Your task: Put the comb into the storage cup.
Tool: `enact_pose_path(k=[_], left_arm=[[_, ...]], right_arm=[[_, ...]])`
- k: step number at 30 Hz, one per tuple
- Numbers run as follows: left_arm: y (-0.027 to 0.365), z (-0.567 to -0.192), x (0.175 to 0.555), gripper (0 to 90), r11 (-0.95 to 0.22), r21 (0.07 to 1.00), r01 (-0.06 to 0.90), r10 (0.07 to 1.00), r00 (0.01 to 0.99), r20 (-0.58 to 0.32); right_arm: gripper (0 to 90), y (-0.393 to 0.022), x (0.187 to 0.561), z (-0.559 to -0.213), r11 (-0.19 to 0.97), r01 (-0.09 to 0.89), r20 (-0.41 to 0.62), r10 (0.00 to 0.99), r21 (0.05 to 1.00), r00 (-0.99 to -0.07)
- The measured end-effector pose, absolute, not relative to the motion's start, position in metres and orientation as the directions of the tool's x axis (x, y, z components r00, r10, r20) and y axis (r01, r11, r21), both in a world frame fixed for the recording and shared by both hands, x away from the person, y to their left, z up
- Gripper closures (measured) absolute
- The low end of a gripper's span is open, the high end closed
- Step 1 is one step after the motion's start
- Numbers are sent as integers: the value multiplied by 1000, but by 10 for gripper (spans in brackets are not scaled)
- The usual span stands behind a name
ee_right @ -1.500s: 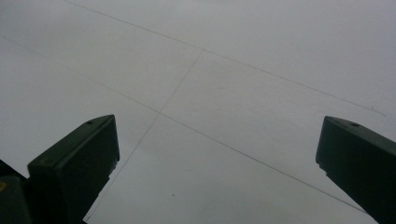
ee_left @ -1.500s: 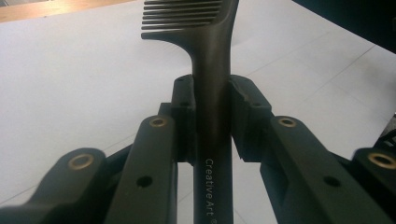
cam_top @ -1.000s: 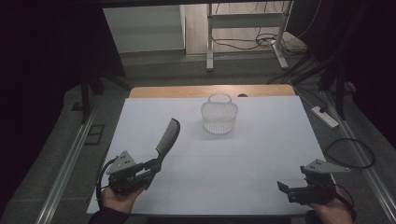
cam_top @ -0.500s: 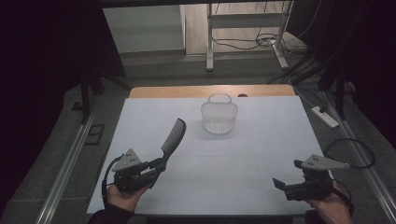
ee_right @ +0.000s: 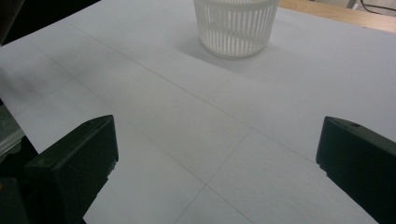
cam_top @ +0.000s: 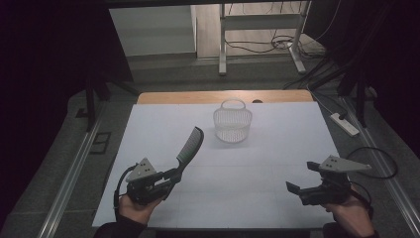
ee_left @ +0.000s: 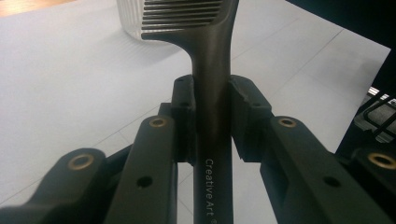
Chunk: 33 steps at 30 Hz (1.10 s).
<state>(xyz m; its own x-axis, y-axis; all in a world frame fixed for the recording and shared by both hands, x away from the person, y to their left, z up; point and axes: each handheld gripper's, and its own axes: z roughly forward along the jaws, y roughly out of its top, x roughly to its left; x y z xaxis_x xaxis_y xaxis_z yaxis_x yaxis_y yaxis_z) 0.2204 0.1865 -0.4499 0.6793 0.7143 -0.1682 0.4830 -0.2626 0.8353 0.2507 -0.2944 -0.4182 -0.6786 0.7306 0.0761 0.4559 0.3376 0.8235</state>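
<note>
A white sheet covers a wooden table in a dim room, with grey floor and trailing cables beyond the far edge. A dark comb is held above the near left part of the sheet, handle down and toothed end tilted up and away toward the table's middle. The left gripper, held in the person's left hand at the near left corner, is clamped on the comb's handle; in the left gripper view the two jaws press against either side of the handle, which bears small printed lettering, and the teeth rise above them. A white slatted basket stands upright on the far middle of the sheet, well apart from the comb's tip. The right gripper, held in the right hand at the near right corner, has its jaws wide apart with nothing between them; the right gripper view looks across bare sheet toward the basket.
</note>
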Motion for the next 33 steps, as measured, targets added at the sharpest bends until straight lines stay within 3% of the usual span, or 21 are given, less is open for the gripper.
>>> enact_pose_path(k=[17, 21, 33], left_arm=[[174, -452, 225, 722, -304, 823, 480, 706, 694, -144], [170, -453, 227, 722, -320, 816, 482, 702, 699, -138], [154, -457, 234, 723, -387, 784, 485, 682, 723, -111]], right_arm=[[0, -281, 266, -411, 293, 493, 168, 699, 819, -695], [0, -273, 272, -409, 245, 525, 252, 667, 815, -701], [0, -256, 283, -410, 262, 541, 266, 653, 799, -709]])
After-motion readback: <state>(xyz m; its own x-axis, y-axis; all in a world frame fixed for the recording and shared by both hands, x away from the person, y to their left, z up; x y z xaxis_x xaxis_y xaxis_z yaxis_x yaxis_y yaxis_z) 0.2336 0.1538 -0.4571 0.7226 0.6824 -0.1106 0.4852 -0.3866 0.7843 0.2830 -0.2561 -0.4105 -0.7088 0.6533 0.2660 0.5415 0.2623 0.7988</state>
